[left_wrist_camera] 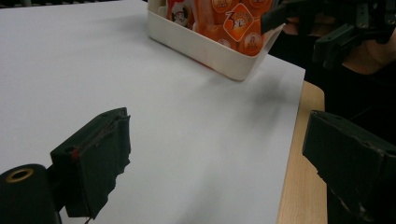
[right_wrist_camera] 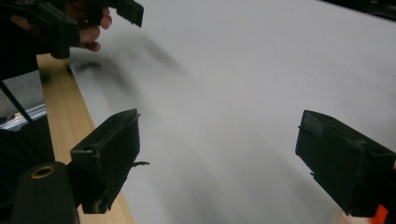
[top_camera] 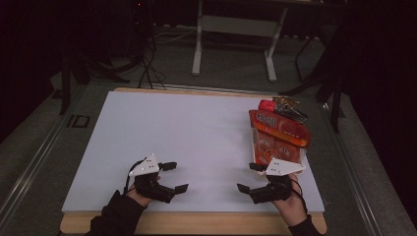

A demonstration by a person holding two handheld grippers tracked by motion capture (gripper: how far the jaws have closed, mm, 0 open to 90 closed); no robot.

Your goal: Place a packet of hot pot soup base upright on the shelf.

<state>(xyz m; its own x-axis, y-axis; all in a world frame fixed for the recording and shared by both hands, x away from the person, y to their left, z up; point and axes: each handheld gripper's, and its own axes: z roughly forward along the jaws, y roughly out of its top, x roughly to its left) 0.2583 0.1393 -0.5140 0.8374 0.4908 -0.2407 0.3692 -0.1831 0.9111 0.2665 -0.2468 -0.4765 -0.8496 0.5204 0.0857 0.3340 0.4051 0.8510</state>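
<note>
A white tray [top_camera: 255, 147] packed with orange snack packs [top_camera: 280, 132] sits at the right side of the white sheet [top_camera: 196, 137]. A red packet [top_camera: 268, 104] and a dark wrapper [top_camera: 291, 112] lie at its far end. My right gripper [top_camera: 249, 177] is open and empty, just in front of the tray's near end. My left gripper [top_camera: 176, 177] is also open and empty, near the front edge and pointing right. In the left gripper view its jaws stand wide [left_wrist_camera: 219, 163], facing the tray [left_wrist_camera: 210, 53] and the right gripper [left_wrist_camera: 327, 28]. The right gripper view has wide jaws [right_wrist_camera: 224, 161] over bare sheet, with the left gripper [right_wrist_camera: 88, 16] farther off.
The sheet lies on a wooden table whose edge [top_camera: 196, 223] runs along the front. Behind the table stand a white desk frame [top_camera: 233, 39] and dark stands with cables [top_camera: 142, 59] on a grey floor.
</note>
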